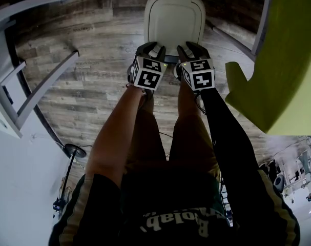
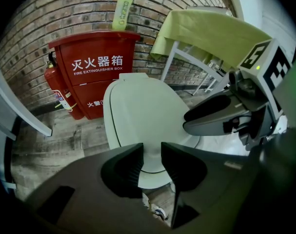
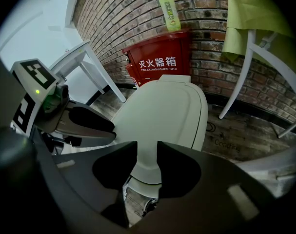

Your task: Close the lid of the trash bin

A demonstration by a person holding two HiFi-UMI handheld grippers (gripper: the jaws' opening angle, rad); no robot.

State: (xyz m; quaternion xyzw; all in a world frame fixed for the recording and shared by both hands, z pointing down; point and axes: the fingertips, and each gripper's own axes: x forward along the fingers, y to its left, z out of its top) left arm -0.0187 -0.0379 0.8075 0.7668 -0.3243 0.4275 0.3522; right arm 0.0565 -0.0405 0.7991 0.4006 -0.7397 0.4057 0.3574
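A white trash bin stands on the wood floor, and its lid [image 1: 174, 17] lies down flat over it, hinge on the far side. The lid fills the middle of the left gripper view [image 2: 143, 111] and the right gripper view [image 3: 169, 106]. My left gripper [image 1: 151, 48] and right gripper [image 1: 192, 48] hang side by side just above the lid's near edge, both pointing steeply down. The left gripper [image 2: 152, 162] is open with nothing between its jaws. The right gripper [image 3: 147, 161] is open and likewise holds nothing. Whether either touches the lid is not clear.
A red fire extinguisher box [image 2: 96, 67] and an extinguisher [image 2: 57, 89] stand against the brick wall behind the bin. A table with a green cloth [image 1: 278, 60] is on the right, a white table frame [image 1: 22, 86] on the left. The person's legs are below the grippers.
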